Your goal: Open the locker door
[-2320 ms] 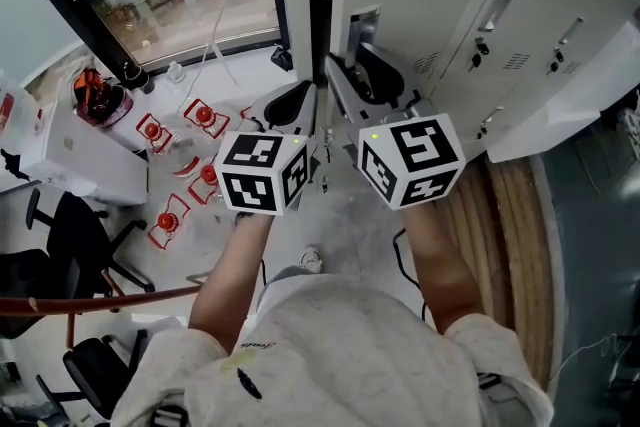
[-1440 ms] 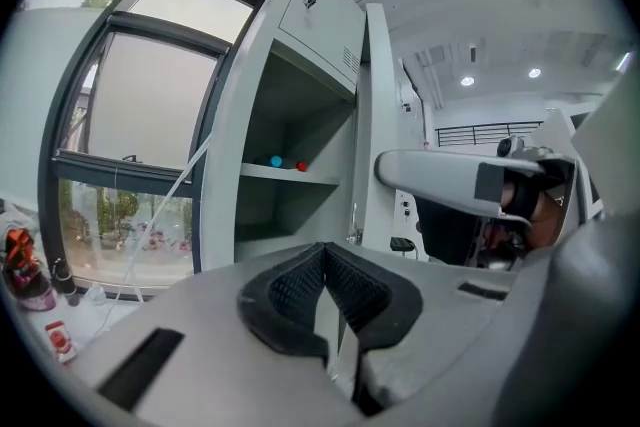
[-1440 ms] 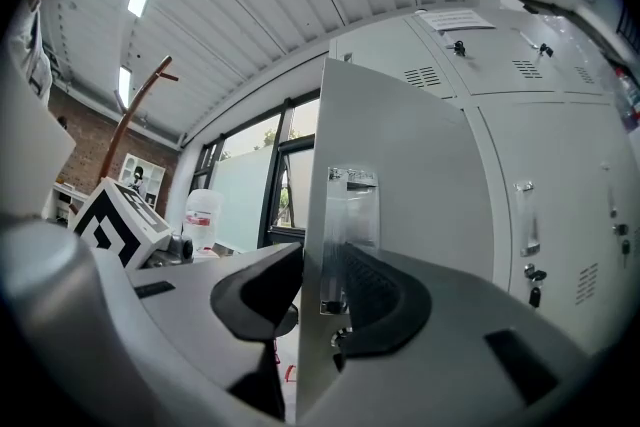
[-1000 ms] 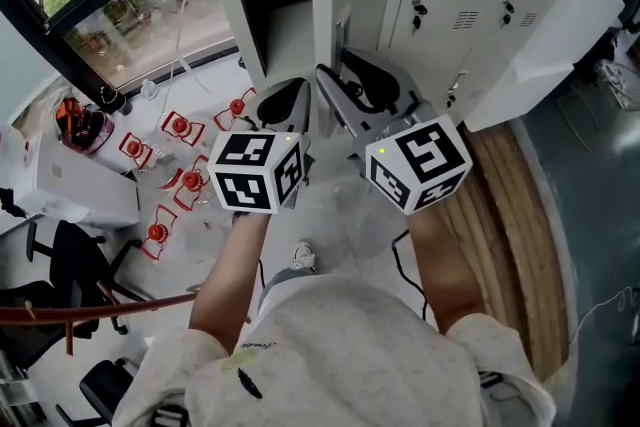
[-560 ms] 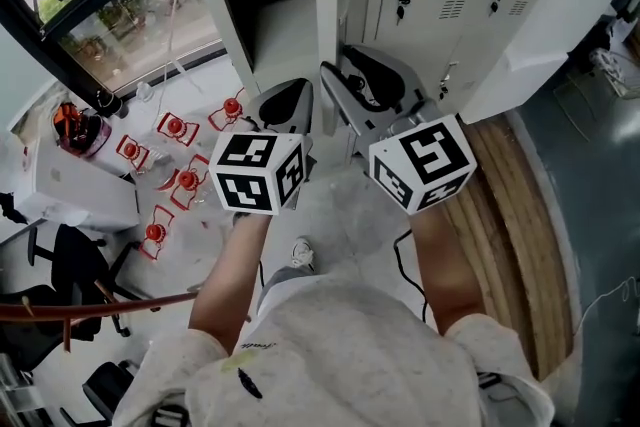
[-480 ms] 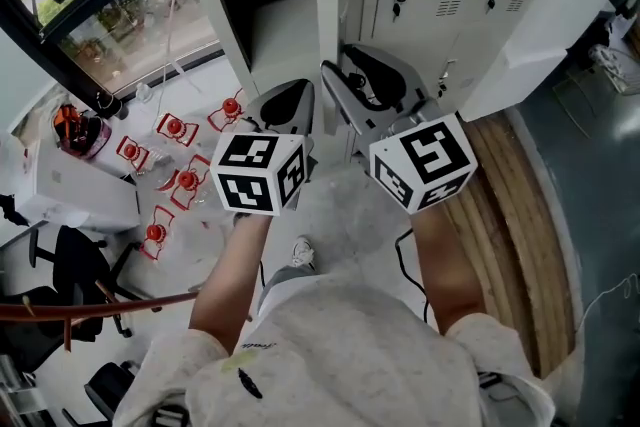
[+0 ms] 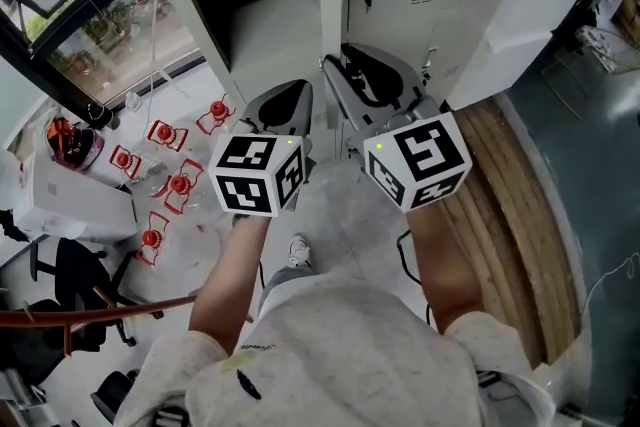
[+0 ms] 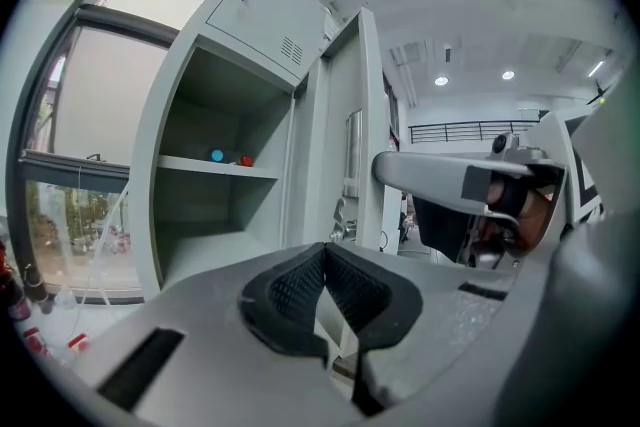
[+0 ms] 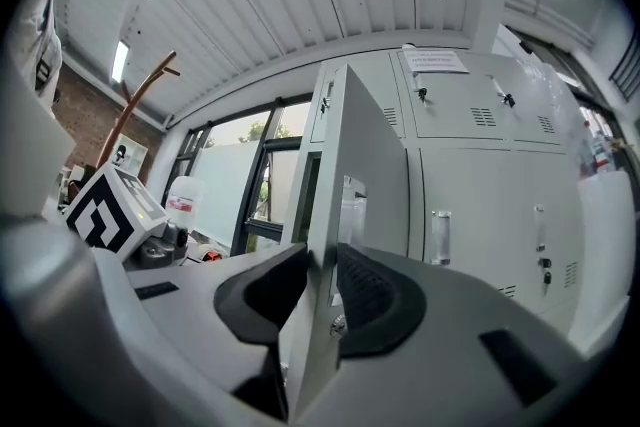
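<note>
Right gripper [image 9: 321, 265]: jaws have just been closing in and pinch the edge of the locker door [image 9: 372, 165].
Left gripper [image 8: 324, 253]: jaws together, empty.

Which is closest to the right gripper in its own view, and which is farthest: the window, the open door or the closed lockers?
1. The open door: its edge sits between the jaws of the right gripper, which have just been closing on it.
2. The closed lockers: to the right, behind the door.
3. The window: to the left, beyond the door, farthest.
</note>
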`<state>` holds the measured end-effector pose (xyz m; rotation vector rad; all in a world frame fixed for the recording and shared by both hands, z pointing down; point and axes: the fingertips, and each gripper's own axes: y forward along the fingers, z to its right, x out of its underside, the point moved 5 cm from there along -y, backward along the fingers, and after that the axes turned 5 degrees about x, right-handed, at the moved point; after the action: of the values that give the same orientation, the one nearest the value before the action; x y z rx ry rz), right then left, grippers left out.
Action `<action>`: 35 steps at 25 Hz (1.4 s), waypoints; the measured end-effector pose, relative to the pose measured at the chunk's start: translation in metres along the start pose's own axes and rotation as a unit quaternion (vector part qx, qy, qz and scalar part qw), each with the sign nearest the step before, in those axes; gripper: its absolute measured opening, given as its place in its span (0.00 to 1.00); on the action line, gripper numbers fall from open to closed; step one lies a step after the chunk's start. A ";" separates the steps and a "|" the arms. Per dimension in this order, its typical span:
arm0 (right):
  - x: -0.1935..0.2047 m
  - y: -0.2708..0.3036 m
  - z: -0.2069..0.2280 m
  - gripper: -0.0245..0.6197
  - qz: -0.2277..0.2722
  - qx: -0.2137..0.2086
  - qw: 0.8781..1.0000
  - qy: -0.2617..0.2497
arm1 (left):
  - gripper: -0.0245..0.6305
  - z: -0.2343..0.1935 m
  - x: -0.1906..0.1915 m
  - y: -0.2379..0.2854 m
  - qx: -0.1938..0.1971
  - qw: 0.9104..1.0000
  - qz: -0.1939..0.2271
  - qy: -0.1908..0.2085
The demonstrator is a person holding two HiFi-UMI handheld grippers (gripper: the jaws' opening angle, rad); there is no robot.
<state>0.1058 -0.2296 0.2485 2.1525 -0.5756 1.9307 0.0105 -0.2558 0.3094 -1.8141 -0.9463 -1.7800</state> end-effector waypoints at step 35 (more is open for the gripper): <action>0.011 -0.049 0.083 0.14 -0.011 0.142 0.990 0.008 | 0.05 0.055 -0.007 0.070 0.121 0.992 -0.011 0.020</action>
<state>0.2019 -0.2193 0.2537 2.2920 -0.2862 2.1275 0.0994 -0.2652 0.3093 -1.6160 -1.1168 -1.6280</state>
